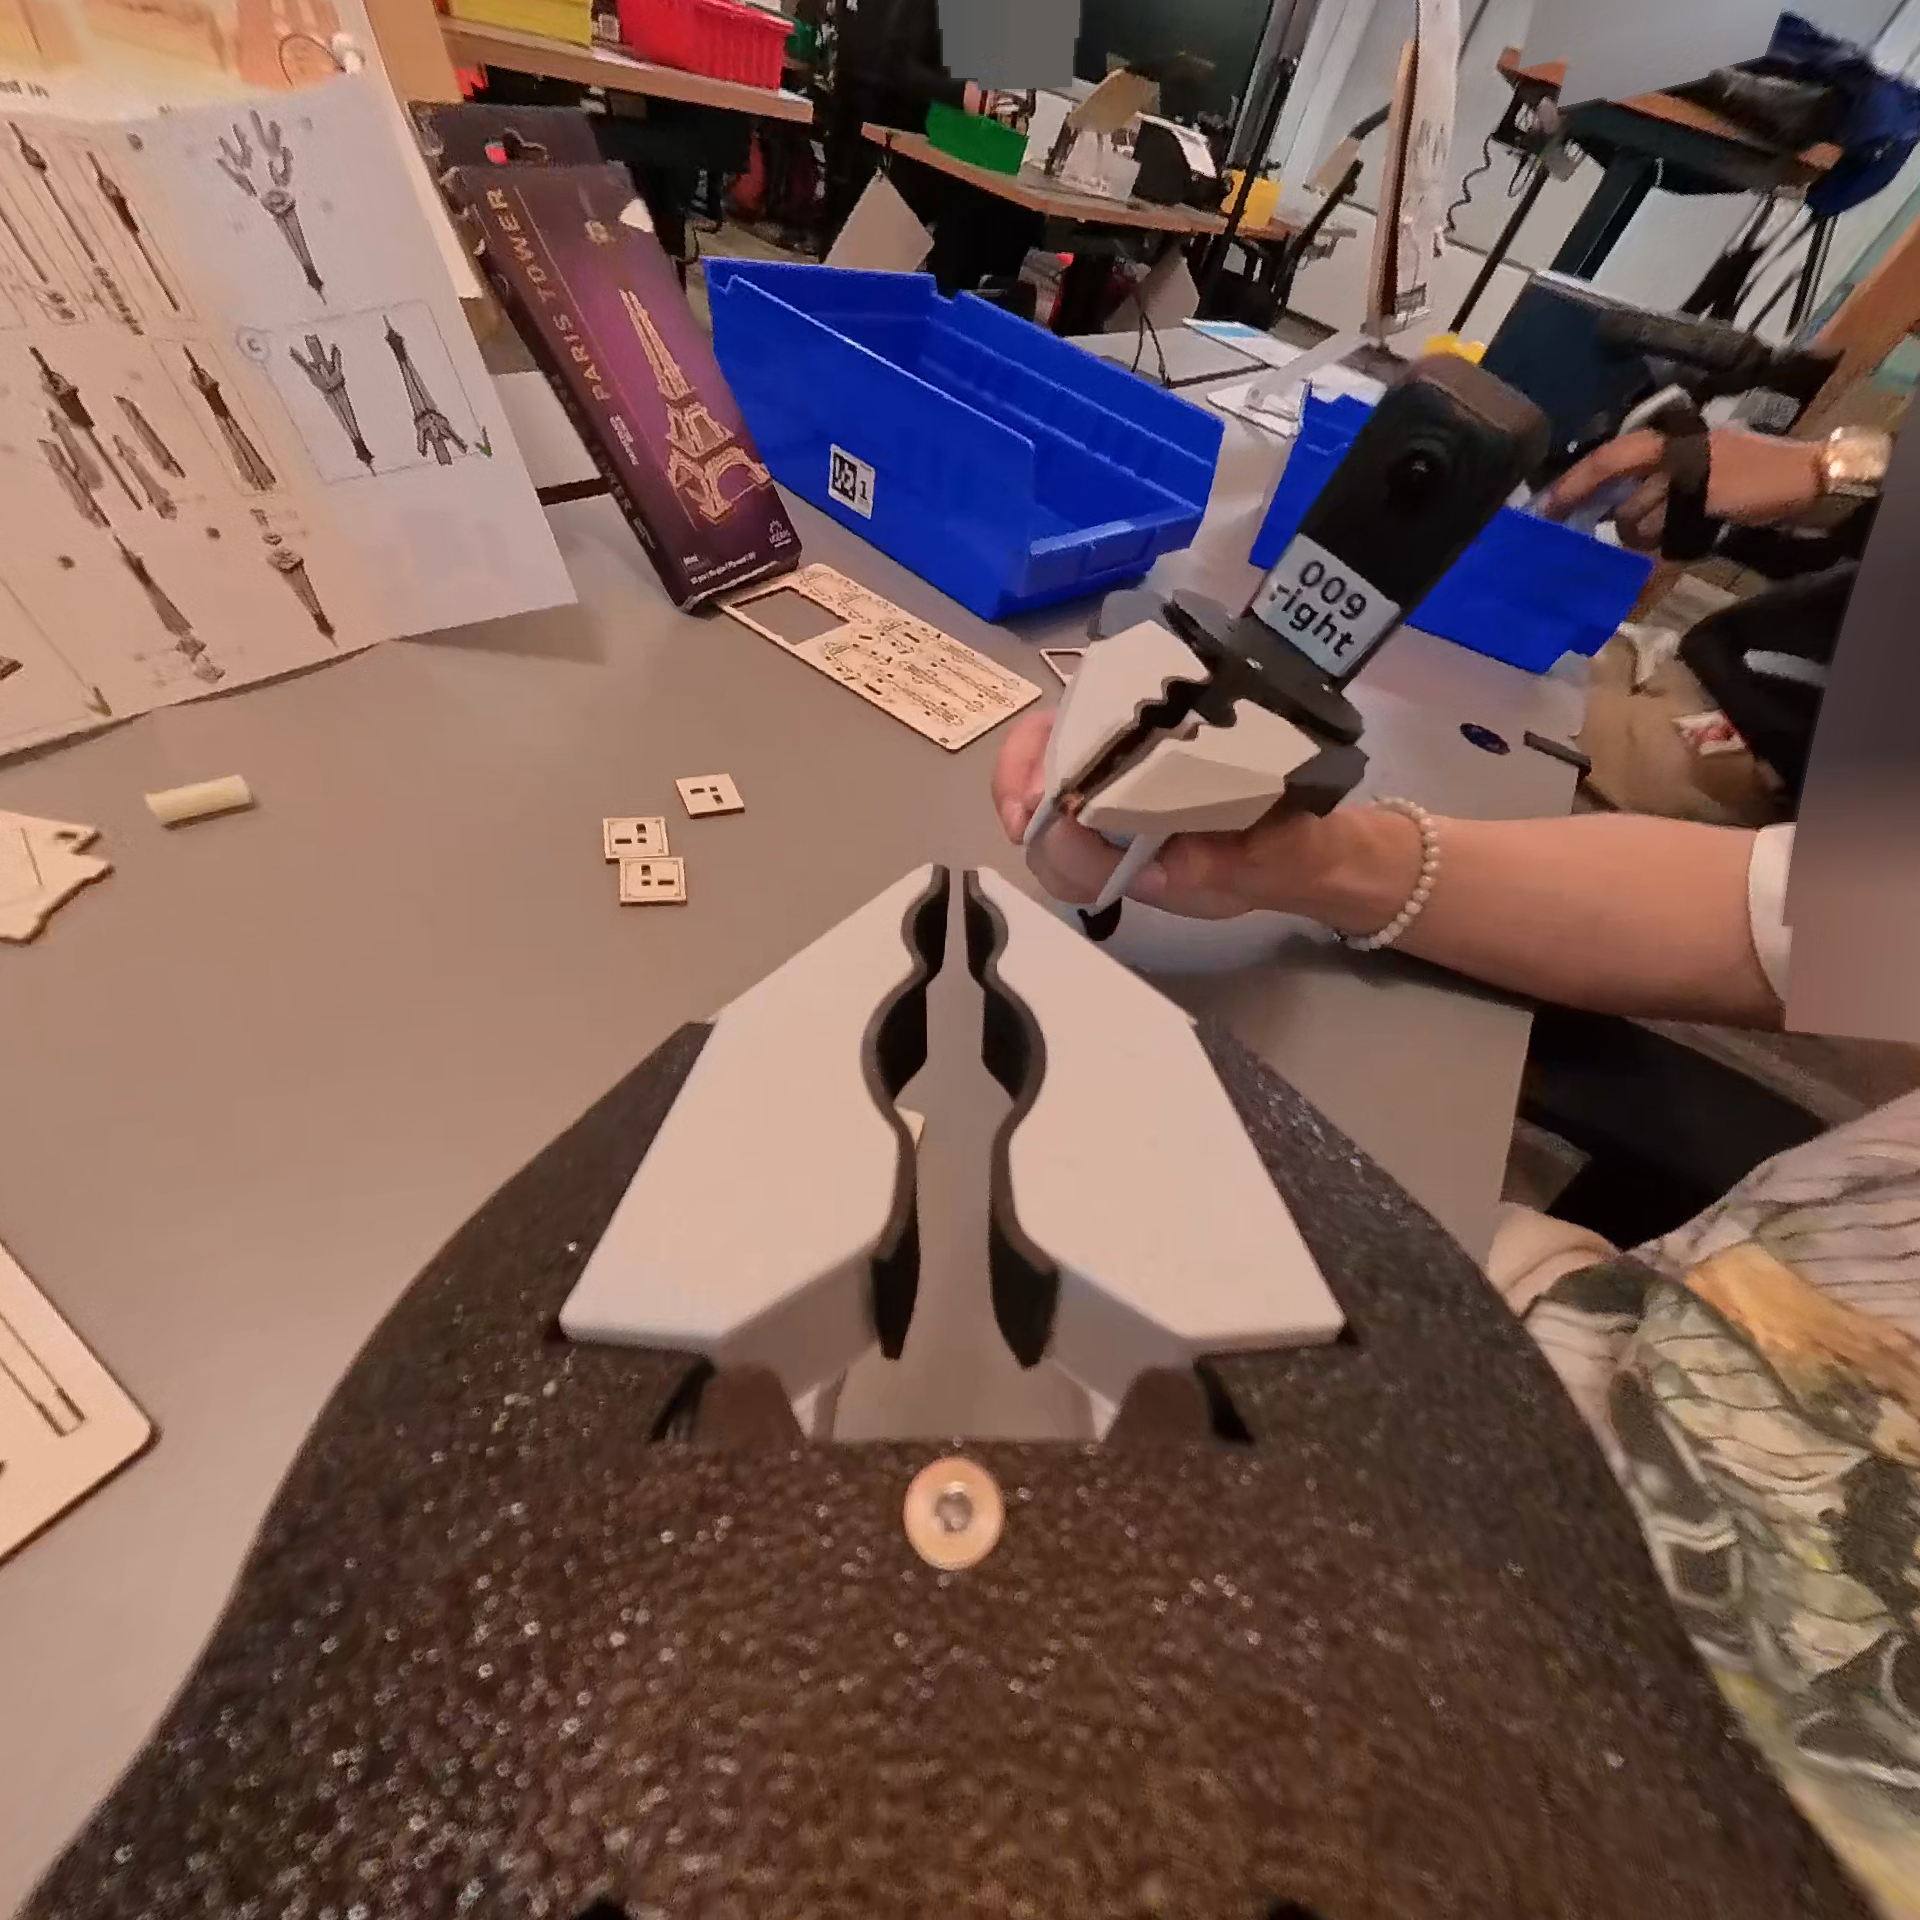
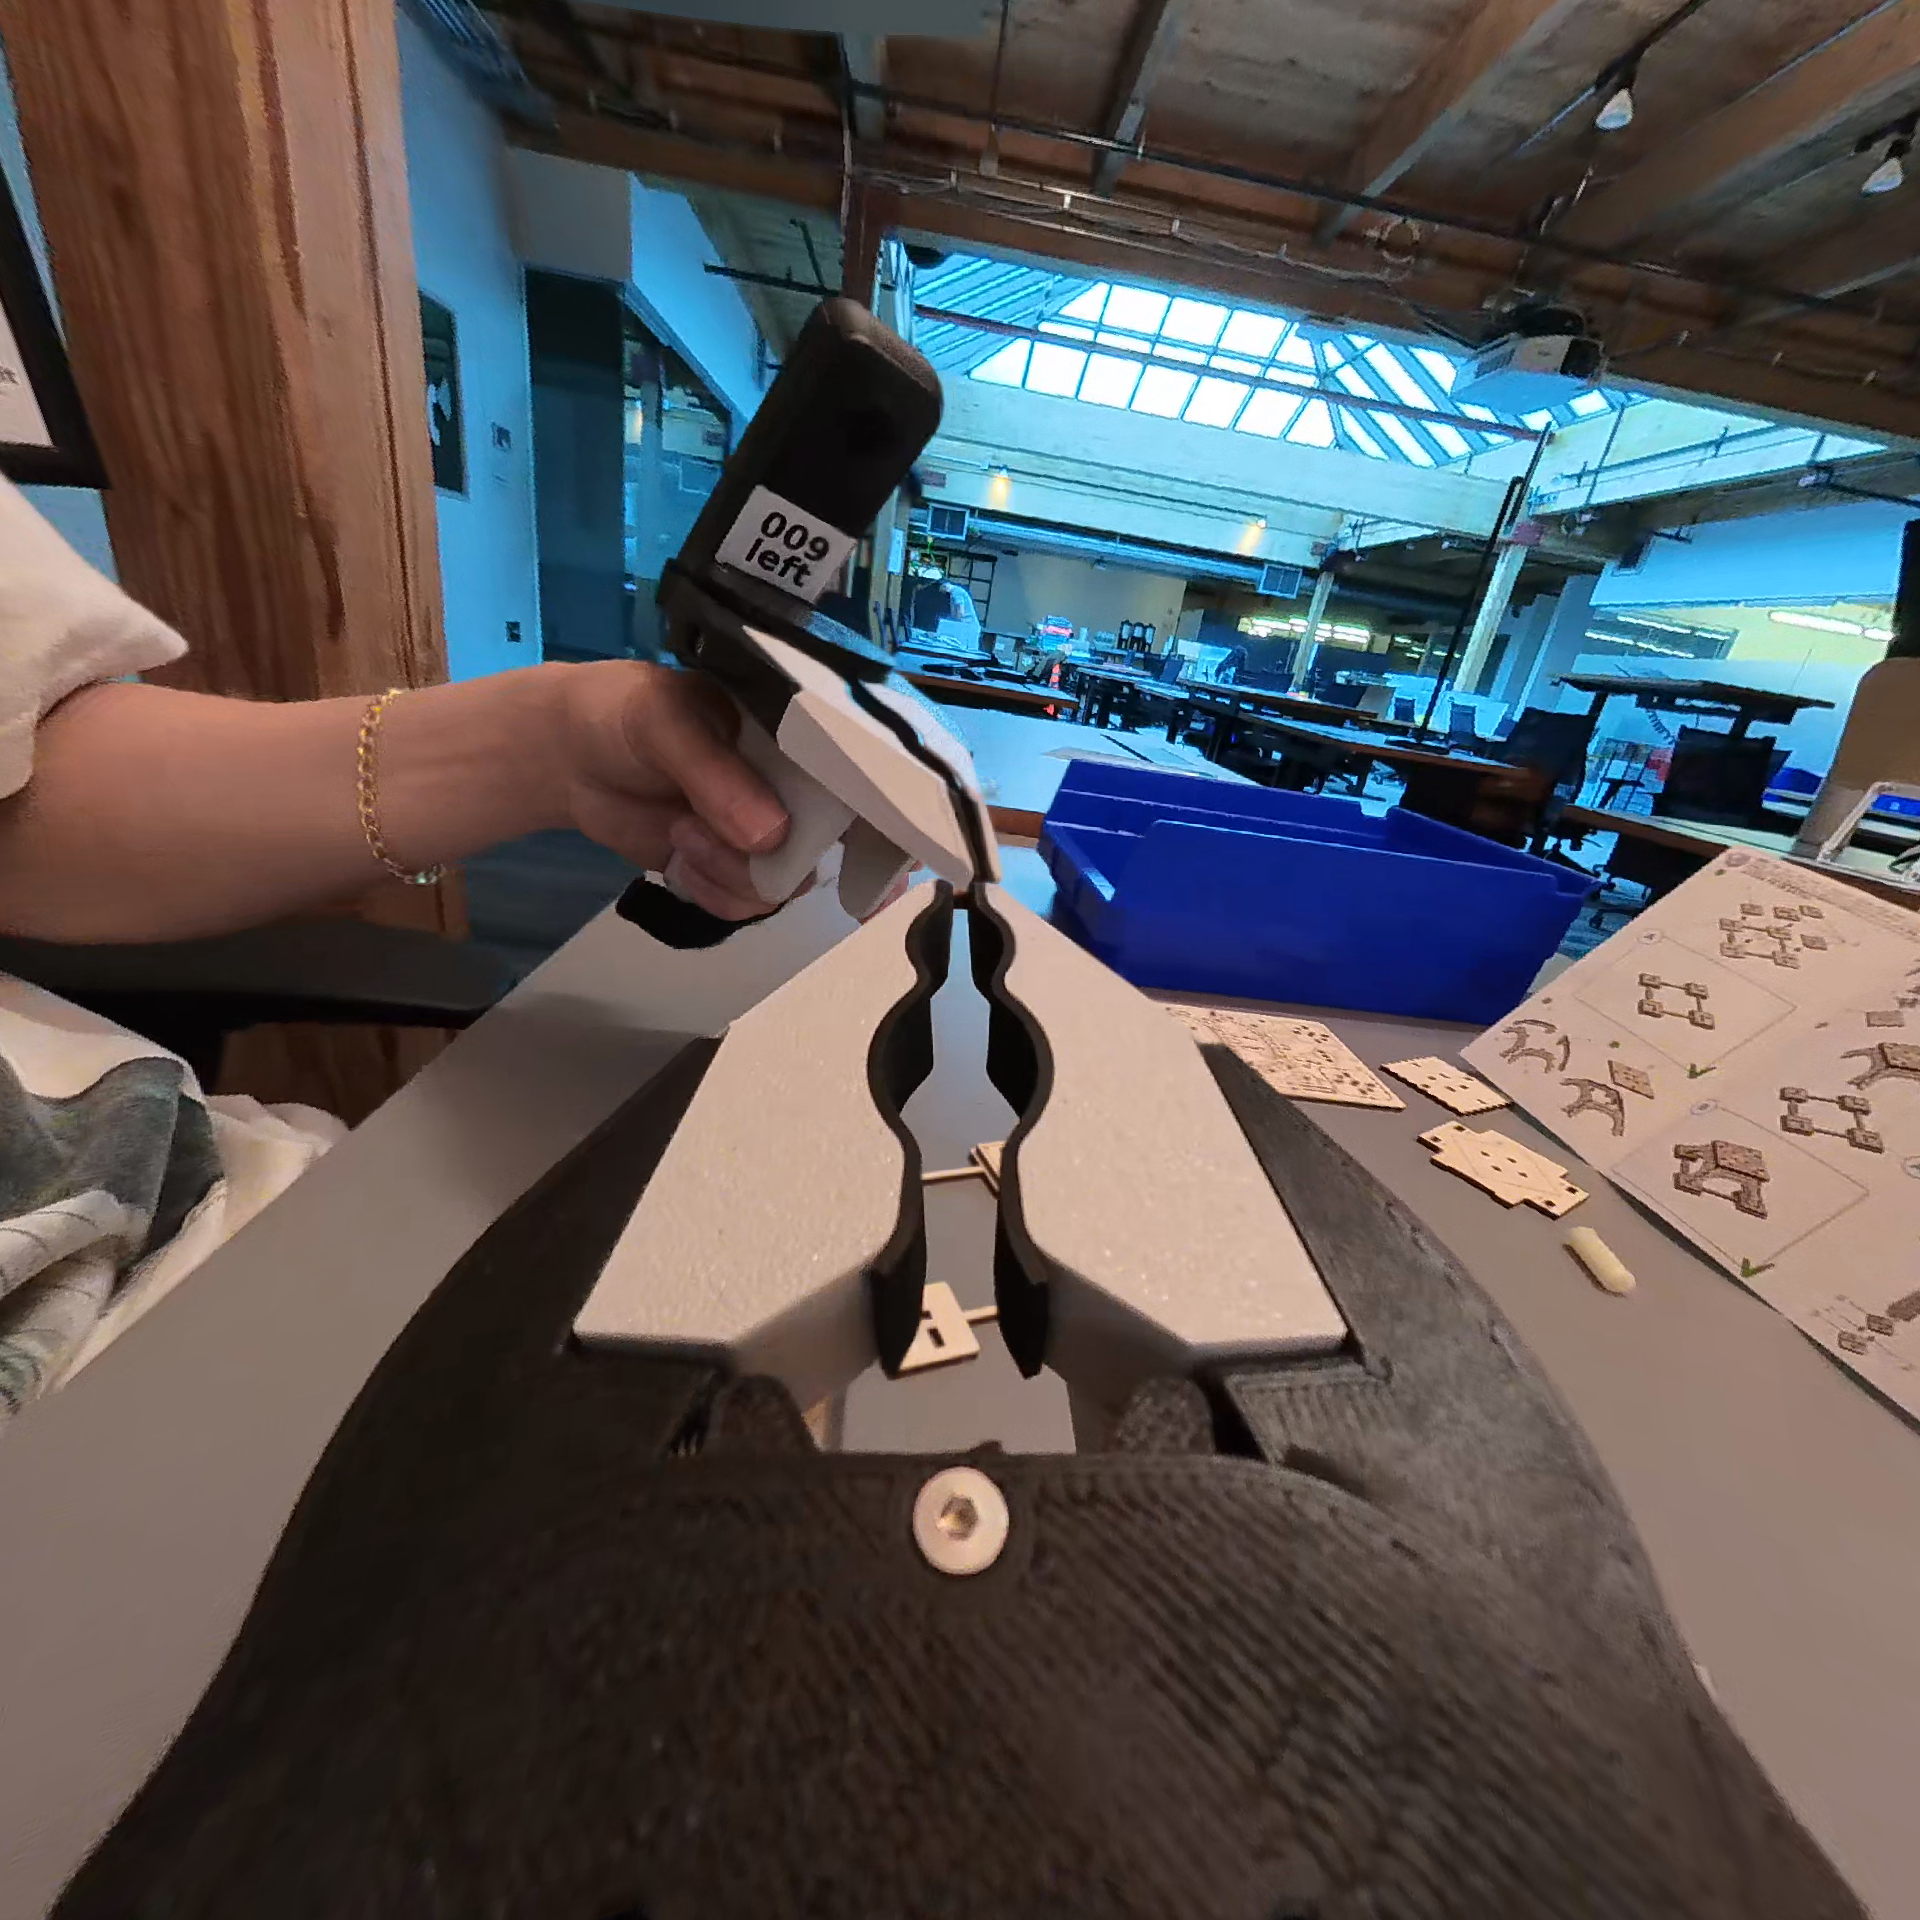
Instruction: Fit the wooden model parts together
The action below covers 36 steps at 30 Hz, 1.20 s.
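Left tongs (image 1: 956, 883) clenched, only a hairline slit at the tips; can't tell if anything is pinched. Right tongs (image 2: 961, 904) likewise clenched, tips almost meeting; can't tell whether the brown sliver at the tip in the left wrist view is a part.

Slotted wooden frame part (image 2: 940, 1338) seen through the gap of the right tongs, low over the grey worktop (image 1: 416, 987); held or lying, unclear. Three small square wooden tiles (image 1: 644, 862) mid-worktop, two of them touching. Punched-out wooden sheet (image 1: 883, 655) flat near the far edge, at the foot of the purple kit box (image 1: 634, 384), which stands tilted and carries a tower picture plus printed title. Blue bin (image 1: 935, 436) along the far edge, small black-and-white sticker (image 1: 850, 480) on its front wall. Printed instruction sheet (image 1: 239, 395) with diagrams propped at the far left corner. White peg (image 1: 200, 800) near the left edge. White printed label on each camera body (image 1: 1320, 608).
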Each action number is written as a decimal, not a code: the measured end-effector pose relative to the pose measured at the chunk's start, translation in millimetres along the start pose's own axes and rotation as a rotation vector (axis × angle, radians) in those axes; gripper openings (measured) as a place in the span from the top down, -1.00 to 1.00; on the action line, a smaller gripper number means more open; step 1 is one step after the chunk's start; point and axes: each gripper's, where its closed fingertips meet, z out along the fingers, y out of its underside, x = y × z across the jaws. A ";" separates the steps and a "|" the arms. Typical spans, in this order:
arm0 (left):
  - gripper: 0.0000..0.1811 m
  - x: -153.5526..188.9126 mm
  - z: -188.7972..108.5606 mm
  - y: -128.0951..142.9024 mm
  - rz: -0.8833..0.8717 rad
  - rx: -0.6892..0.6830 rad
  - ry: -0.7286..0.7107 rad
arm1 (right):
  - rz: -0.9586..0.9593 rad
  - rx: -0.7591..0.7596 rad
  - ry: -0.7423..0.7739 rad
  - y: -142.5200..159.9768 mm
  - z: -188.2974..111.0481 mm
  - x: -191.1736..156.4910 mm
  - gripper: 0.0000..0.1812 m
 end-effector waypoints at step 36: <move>1.00 42.5 2.8 -10.4 1.084 -0.071 -0.211 | 0.914 0.120 -0.413 -18.9 2.1 -21.1 0.99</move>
